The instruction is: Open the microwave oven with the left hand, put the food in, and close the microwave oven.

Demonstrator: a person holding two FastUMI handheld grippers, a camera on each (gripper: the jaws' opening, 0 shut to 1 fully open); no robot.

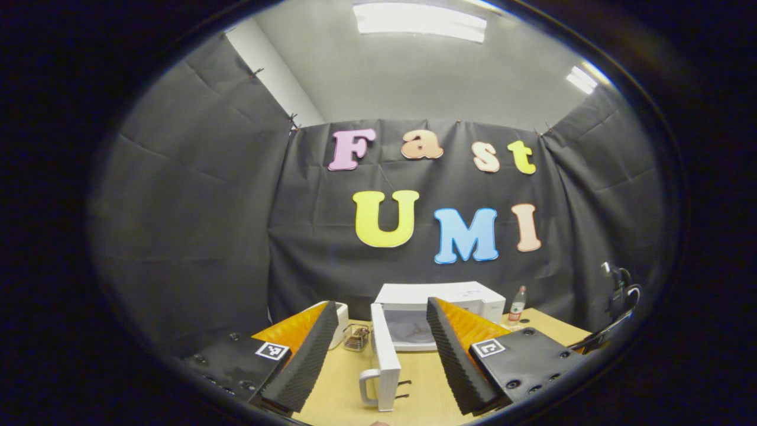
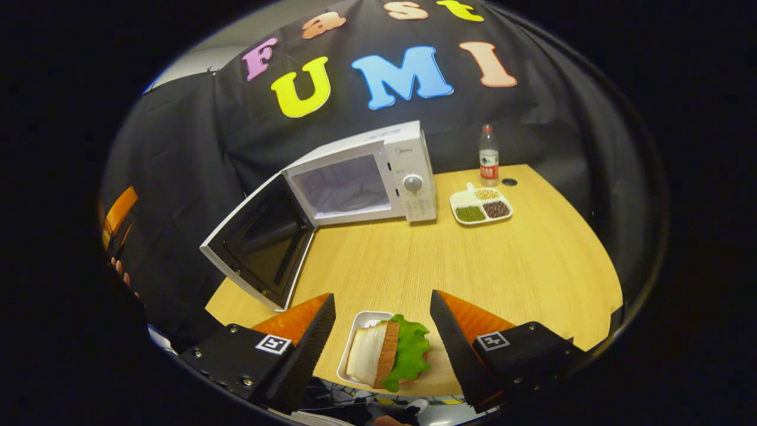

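Right gripper view: my right gripper (image 2: 381,349) hangs over the near edge of the wooden table (image 2: 532,266), fingers spread wide, with nothing between the pads. Below the gap, touching neither finger, sits a small white tray (image 2: 355,349) holding a sandwich (image 2: 387,355) of bread, a reddish slice and green lettuce. The microwave oven (image 2: 378,177) stands at the far side of the table, well apart from the tray, with its door (image 2: 260,242) swung fully open to its left and the pale cavity exposed. Just right of the microwave oven lies a white divided dish (image 2: 481,205) of green, tan and dark grains; behind that dish stands a clear plastic bottle (image 2: 488,155). Left of the open door, at the edge of the view, fingertips of a hand (image 2: 121,272) show.

Left gripper view: my left gripper (image 1: 378,355) is spread too and holds nothing. The microwave oven (image 1: 443,313) is straight ahead, its door (image 1: 384,361) standing edge-on toward me with the handle (image 1: 369,387) low between my fingers, touching neither. Left of the door rests a small clear container (image 1: 356,338). The bottle (image 1: 517,305) stands at the microwave oven's right.
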